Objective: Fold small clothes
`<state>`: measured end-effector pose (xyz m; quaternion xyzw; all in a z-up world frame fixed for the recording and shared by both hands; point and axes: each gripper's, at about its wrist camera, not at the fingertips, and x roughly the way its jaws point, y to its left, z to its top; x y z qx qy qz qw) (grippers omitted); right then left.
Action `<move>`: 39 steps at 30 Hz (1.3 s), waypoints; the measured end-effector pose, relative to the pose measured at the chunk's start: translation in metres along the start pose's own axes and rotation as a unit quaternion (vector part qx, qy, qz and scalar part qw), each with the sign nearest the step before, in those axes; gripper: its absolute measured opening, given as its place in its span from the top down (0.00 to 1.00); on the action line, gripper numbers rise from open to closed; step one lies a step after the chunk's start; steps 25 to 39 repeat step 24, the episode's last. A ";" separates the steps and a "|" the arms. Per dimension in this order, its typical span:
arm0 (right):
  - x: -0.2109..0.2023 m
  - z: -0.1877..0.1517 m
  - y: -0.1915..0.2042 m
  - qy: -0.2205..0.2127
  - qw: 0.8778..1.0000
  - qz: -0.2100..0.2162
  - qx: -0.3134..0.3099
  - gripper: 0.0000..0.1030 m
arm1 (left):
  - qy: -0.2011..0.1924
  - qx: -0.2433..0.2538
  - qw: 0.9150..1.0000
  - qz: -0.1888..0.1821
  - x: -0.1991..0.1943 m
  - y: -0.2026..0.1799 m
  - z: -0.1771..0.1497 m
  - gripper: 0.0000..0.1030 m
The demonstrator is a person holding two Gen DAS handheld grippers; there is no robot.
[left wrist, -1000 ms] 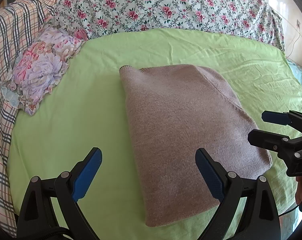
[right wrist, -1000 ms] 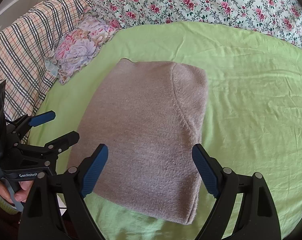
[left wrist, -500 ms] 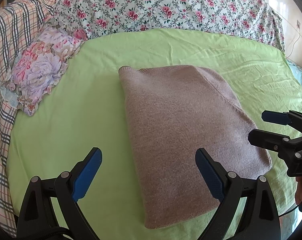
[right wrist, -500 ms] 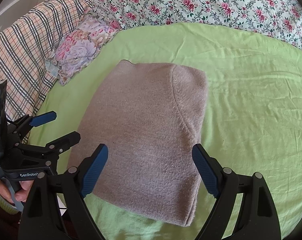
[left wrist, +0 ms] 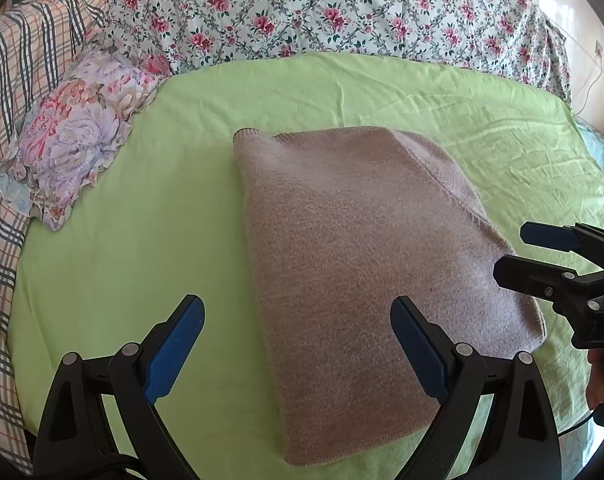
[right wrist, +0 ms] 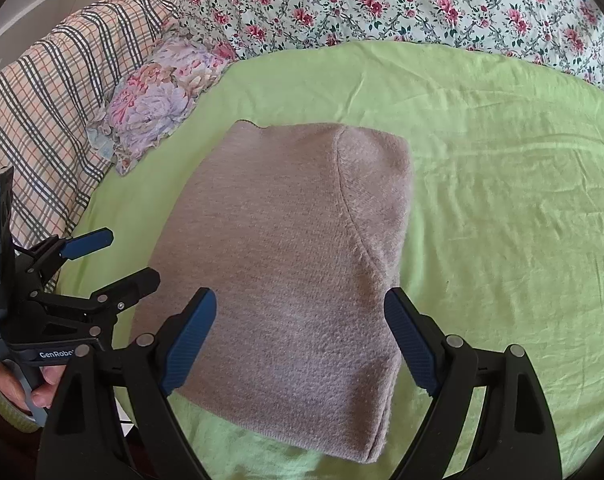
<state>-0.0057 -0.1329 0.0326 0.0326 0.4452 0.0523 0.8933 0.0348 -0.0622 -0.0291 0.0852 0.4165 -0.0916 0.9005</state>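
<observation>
The mauve-brown knitted sweater (left wrist: 366, 264), already folded into a chunky rectangle, is lying flat in the middle of the lime-green bed sheet (left wrist: 121, 248), with a seam curving down its right side and a thick doubled edge facing the camera. Nothing is gripping it right now.

The left tongs (left wrist: 297, 354) are hanging above the near left edge of the knit with the blue pads spread wide apart and empty. The right tongs (right wrist: 302, 342) are doing the same over the near right part, also wide apart and holding nothing. Each one is showing up at the side of the other's view, so they're sitting close together at the near end.

My read: it's looking nearly done, and what's left is either one more fold in half or just tidying. If another fold is coming, I'd pinch both near corners through all the layers, lift evenly, and carry them over to the far edge so the layers aren't sliding. Thick knit likes to bulge, so a press along the crease afterwards should help.

Further out, a ruffled pastel floral pillow (left wrist: 69, 136) is sitting at the left, a rose-print quilt (left wrist: 342, 8) is bunching along the back, and a plaid blanket (right wrist: 41, 92) is lying on the far left.
</observation>
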 end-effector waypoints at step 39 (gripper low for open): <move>0.007 -0.001 -0.011 -0.007 1.000 -0.002 0.019 0.16 | 0.003 -0.014 1.000 0.011 0.006 0.000 0.003 0.09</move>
